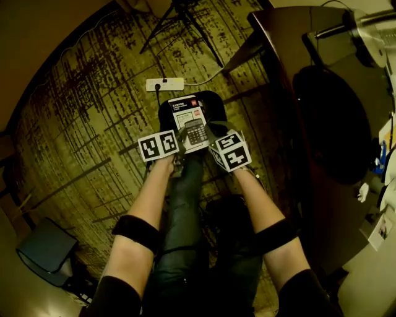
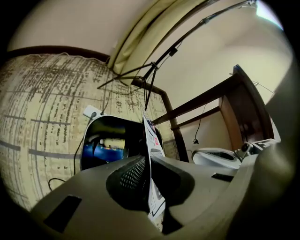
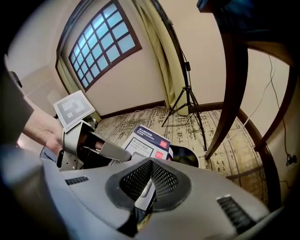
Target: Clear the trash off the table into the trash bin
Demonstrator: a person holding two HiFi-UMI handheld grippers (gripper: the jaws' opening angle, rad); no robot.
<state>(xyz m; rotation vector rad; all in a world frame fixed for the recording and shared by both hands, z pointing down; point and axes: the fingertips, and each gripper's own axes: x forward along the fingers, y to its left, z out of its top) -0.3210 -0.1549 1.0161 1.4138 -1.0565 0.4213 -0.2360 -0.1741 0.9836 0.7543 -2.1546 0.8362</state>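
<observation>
A calculator package (image 1: 190,127), a white card with a dark calculator on it, hangs over the black trash bin (image 1: 213,102) on the carpet. Both grippers pinch it from either side. My left gripper (image 1: 181,141) is shut on its left edge, and in the left gripper view the package (image 2: 151,140) stands edge-on between the pads, with the bin (image 2: 105,140) just beyond holding something blue. My right gripper (image 1: 208,138) is shut on the right edge. In the right gripper view the package (image 3: 147,140) sits between the pads, with the bin's rim (image 3: 186,154) behind it.
A white power strip (image 1: 164,84) lies on the carpet beyond the bin, and a tripod (image 1: 176,18) stands farther back. A dark wooden table (image 1: 309,93) fills the right side, with small items along its right edge. A dark box (image 1: 46,251) sits at lower left.
</observation>
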